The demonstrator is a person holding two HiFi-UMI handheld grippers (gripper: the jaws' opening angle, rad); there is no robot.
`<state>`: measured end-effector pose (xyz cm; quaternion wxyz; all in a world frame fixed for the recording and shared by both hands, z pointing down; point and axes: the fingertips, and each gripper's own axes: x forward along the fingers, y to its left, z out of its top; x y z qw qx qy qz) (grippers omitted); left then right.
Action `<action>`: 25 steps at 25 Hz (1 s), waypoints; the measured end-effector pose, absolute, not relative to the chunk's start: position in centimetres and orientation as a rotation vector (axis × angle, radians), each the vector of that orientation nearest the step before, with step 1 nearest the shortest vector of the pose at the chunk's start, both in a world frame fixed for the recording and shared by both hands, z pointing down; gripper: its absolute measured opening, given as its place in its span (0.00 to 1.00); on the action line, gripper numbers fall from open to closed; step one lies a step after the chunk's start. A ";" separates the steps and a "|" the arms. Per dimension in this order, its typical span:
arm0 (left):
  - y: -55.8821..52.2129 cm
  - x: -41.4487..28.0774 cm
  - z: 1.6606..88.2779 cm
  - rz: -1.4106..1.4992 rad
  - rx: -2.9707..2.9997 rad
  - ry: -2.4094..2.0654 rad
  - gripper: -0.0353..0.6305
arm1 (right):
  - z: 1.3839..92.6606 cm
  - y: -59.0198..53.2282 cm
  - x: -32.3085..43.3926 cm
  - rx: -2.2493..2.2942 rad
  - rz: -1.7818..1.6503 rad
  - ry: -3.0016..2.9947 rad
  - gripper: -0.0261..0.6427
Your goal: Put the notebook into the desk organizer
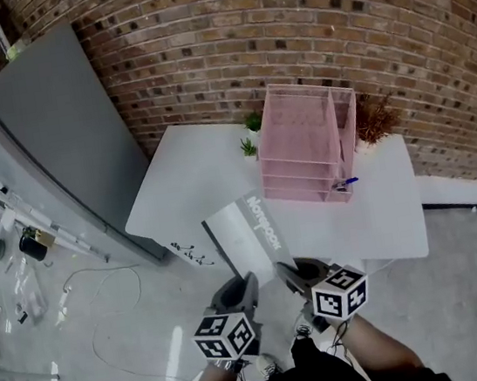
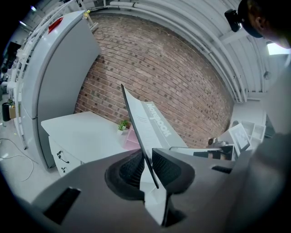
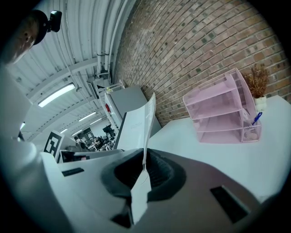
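I have the notebook (image 1: 246, 232) clamped from both sides, out of the desk organizer (image 1: 308, 151) and well apart from it. The left gripper (image 1: 244, 290) has its jaws closed onto the notebook's near edge; in the left gripper view the grey cover rises edge-on out of the two ribbed pads, with the printed title running up its face. The right gripper (image 1: 293, 274) has its jaws drawn almost together, pinching a thin edge of the same notebook, which in the right gripper view stands up from the pads like a narrow blade. From the head view the notebook lies tilted over the near edge of the white table (image 1: 193, 183), its far end pointing toward the organizer, and the two grippers sit close beside each other below it, marker cubes facing up. I cannot tell whether the notebook's far end touches the tabletop. The organizer is pink, with stacked trays and an upright section, and stands at the far side of the table against the brick wall (image 1: 285, 20). A blue pen (image 1: 346, 184) sits in its small front compartment. A small green plant (image 1: 250, 147) stands just left of it and a dried plant (image 1: 375, 117) just right. A tall grey cabinet (image 1: 63, 131) stands left of the table.
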<state>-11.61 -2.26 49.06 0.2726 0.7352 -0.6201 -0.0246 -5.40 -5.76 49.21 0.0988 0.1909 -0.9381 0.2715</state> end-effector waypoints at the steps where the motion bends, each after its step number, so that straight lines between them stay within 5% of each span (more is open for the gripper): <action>1: -2.9 -11.3 49.3 -0.064 1.975 -1.664 0.14 | 49.4 -6.4 -5.1 0.566 0.810 -2.770 0.07; 25: -14.7 -5.2 56.2 0.010 1.844 -1.556 0.14 | 56.5 -18.1 1.2 0.564 1.068 -2.604 0.07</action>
